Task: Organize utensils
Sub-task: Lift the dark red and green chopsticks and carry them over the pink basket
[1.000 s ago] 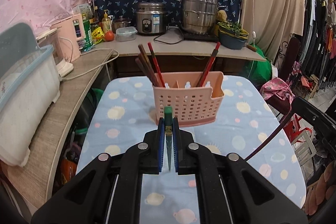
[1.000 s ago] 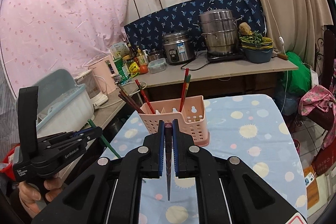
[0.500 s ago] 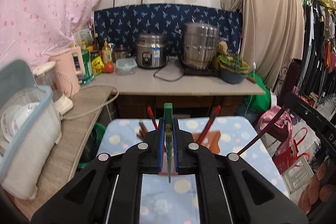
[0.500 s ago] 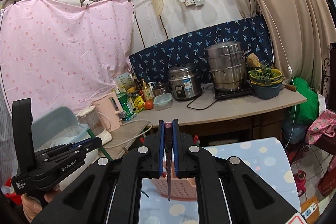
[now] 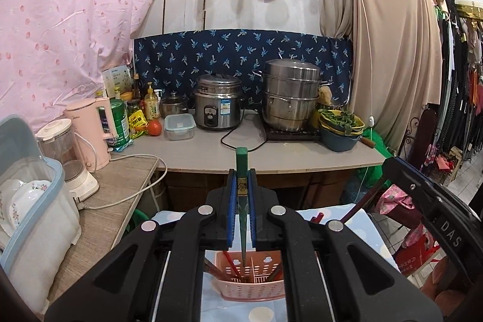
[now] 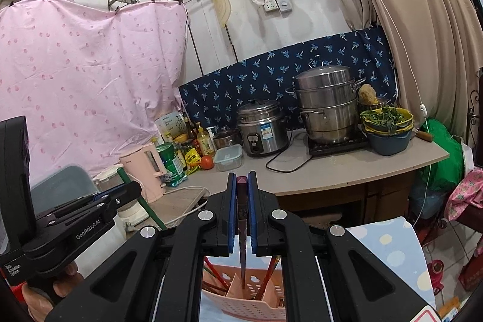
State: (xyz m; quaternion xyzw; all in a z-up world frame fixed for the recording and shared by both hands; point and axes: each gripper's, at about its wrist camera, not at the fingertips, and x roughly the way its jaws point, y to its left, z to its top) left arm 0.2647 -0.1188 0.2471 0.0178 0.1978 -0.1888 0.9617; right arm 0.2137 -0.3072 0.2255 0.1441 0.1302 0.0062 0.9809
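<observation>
My left gripper (image 5: 242, 180) is shut on a green chopstick (image 5: 241, 168) that stands upright between the blue pads, its thin tip hanging over the pink slotted basket (image 5: 252, 287). My right gripper (image 6: 241, 184) is shut on a dark maroon chopstick (image 6: 241, 216), tip down above the same pink basket (image 6: 241, 302). Red and brown chopsticks (image 5: 231, 266) lean in the basket's compartments. The basket sits on a table with a blue dotted cloth (image 6: 389, 249). In the right wrist view the left gripper (image 6: 120, 195) shows at the left, held by a hand (image 6: 39, 294).
A counter (image 5: 211, 153) behind the table carries a rice cooker (image 5: 218, 101), a steel steamer pot (image 5: 291, 98), bowls of greens (image 5: 339, 125), bottles and a pink kettle (image 5: 90, 129). A lidded dish bin (image 5: 27, 201) stands at the left. Clothes hang at the right.
Both grippers rose and tilted up with their chopsticks. The basket slid from the middle of each view to below the fingers, and more wall shows.
</observation>
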